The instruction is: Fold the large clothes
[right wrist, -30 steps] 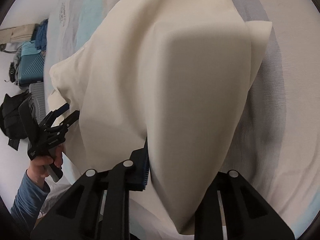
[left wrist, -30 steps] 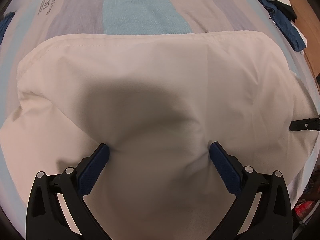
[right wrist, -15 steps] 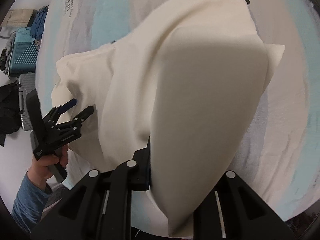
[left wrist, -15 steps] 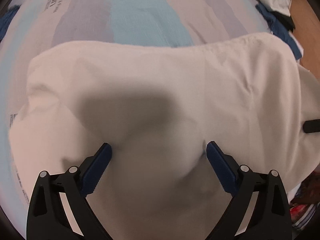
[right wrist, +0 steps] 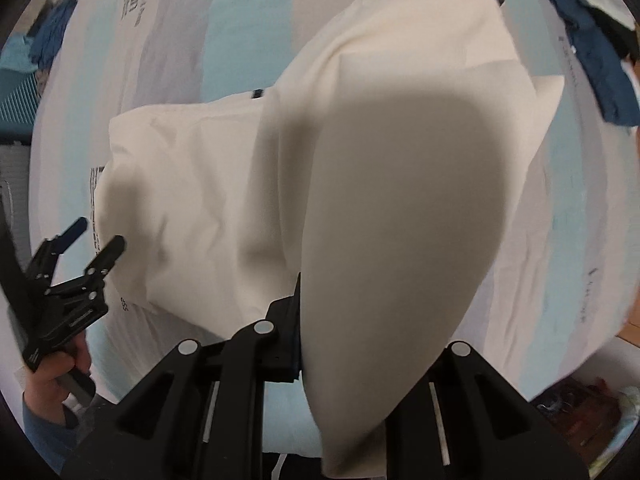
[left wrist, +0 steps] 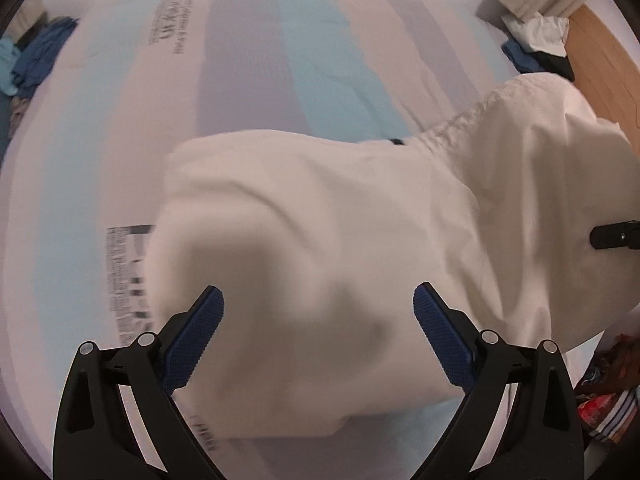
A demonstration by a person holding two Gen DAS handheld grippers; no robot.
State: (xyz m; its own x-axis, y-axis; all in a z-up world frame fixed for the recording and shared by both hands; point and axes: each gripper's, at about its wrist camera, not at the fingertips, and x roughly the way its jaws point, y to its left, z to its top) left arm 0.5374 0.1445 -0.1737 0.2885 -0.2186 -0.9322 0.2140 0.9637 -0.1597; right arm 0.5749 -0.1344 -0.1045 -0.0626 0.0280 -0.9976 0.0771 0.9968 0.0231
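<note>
Hanging from the right hand-held gripper (right wrist: 304, 320), a large cream-white cotton garment (right wrist: 360, 184) drapes down in a deep fold, and the closed jaws pinch its cloth. The rest of the garment trails onto the bed with a pale blue, grey and white striped printed cover (right wrist: 192, 32), lying near the middle of the bed and reaching toward its near edge. Beside it, the left hand-held gripper (left wrist: 318, 310) stands wide open above the cloth with nothing between its blue ribbed pads (left wrist: 192, 340); a hand (right wrist: 60, 372) in a blue sleeve holds it. At the bed's far corners lie heaps of dark blue clothes (right wrist: 592, 52), probably jeans, though blur makes this uncertain. A small dark tag (left wrist: 397, 142) shows on the garment's far hem.
</note>
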